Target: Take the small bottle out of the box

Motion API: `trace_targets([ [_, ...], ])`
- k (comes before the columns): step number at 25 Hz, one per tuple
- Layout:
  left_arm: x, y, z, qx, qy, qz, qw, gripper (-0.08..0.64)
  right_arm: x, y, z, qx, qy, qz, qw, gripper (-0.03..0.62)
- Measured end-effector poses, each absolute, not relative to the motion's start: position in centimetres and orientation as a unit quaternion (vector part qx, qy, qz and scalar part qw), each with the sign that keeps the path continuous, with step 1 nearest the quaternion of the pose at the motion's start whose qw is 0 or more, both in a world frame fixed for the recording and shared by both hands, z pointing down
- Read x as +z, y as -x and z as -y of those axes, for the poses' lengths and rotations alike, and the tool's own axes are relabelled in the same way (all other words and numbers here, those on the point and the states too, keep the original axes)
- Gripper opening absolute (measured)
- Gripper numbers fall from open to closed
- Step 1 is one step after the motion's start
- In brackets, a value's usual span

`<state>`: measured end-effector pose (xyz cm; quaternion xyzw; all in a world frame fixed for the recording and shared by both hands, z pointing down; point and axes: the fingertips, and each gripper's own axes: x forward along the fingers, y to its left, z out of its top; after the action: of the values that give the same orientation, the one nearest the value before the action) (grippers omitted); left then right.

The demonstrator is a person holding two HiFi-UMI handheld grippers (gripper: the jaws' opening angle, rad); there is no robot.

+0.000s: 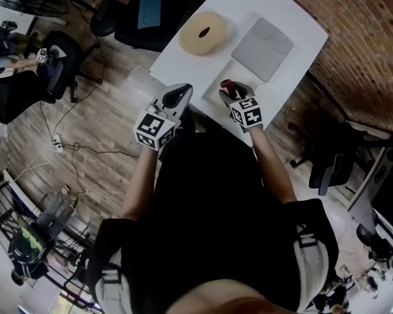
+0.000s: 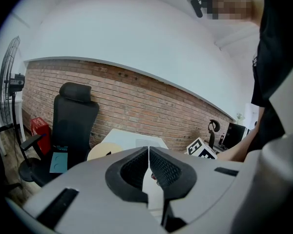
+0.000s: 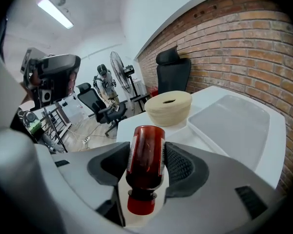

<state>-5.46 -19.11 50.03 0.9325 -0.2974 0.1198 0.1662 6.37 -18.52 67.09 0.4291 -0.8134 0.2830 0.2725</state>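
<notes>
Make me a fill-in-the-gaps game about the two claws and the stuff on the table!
1. The right claw is shut on a small bottle whose colour is ____.
2. The left claw holds nothing, and its two sides are ____.
3. The beige ring on the white table has a ____ in its middle.

Missing words: red; shut; hole.
</notes>
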Motion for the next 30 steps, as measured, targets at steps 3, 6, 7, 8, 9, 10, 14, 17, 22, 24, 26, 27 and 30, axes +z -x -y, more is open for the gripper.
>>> trace_targets([
  [3, 49.9, 5.3, 18.8, 0.119, -0.932, 0.300, 0.165, 0.025, 65.8, -6.4, 18.6, 0.267, -0.428, 0.821, 0.270, 0.219],
  [6, 49.7, 5.0, 18.6, 0.117, -0.931, 0.303, 0.165, 0.025, 64.7, -6.8, 18.7, 0.252, -0.428, 0.826, 0.269, 0.219],
  [7, 49.7, 4.9, 18.5, 0.117, -0.932, 0.303, 0.163, 0.025, 64.4, -6.9, 18.7, 0.249, -0.428, 0.827, 0.266, 0.219],
  [8, 49.7, 4.8, 18.4, 0.117, -0.932, 0.303, 0.162, 0.025, 64.2, -7.0, 18.8, 0.247, -0.430, 0.828, 0.262, 0.219],
  [9, 49.7, 4.8, 18.3, 0.117, -0.931, 0.304, 0.161, 0.025, 63.9, -7.0, 18.8, 0.245, -0.430, 0.829, 0.259, 0.220],
  [10, 49.7, 4.7, 18.2, 0.116, -0.931, 0.306, 0.162, 0.025, 63.6, -7.1, 18.8, 0.242, -0.431, 0.830, 0.258, 0.219],
  [14, 49.5, 4.4, 17.8, 0.114, -0.928, 0.314, 0.165, 0.025, 62.6, -7.7, 18.7, 0.230, -0.428, 0.836, 0.255, 0.219],
  [17, 49.6, 4.4, 17.3, 0.113, -0.926, 0.320, 0.166, 0.025, 61.6, -7.9, 18.6, 0.220, -0.428, 0.841, 0.249, 0.219],
  [22, 49.6, 4.1, 16.6, 0.111, -0.924, 0.326, 0.167, 0.025, 59.7, -8.4, 18.5, 0.206, -0.428, 0.847, 0.237, 0.219],
  [24, 49.7, 3.6, 16.4, 0.111, -0.923, 0.328, 0.167, 0.025, 59.3, -8.9, 18.5, 0.199, -0.427, 0.850, 0.235, 0.219],
  [26, 49.7, 3.4, 16.3, 0.111, -0.923, 0.329, 0.167, 0.025, 59.2, -9.2, 18.5, 0.191, -0.426, 0.852, 0.237, 0.219],
  [27, 49.7, 3.3, 16.3, 0.111, -0.922, 0.330, 0.167, 0.025, 59.2, -9.2, 18.5, 0.189, -0.425, 0.853, 0.237, 0.219],
  [30, 49.6, 3.3, 16.3, 0.110, -0.921, 0.333, 0.168, 0.025, 59.0, -9.3, 18.4, 0.186, -0.422, 0.856, 0.234, 0.219],
])
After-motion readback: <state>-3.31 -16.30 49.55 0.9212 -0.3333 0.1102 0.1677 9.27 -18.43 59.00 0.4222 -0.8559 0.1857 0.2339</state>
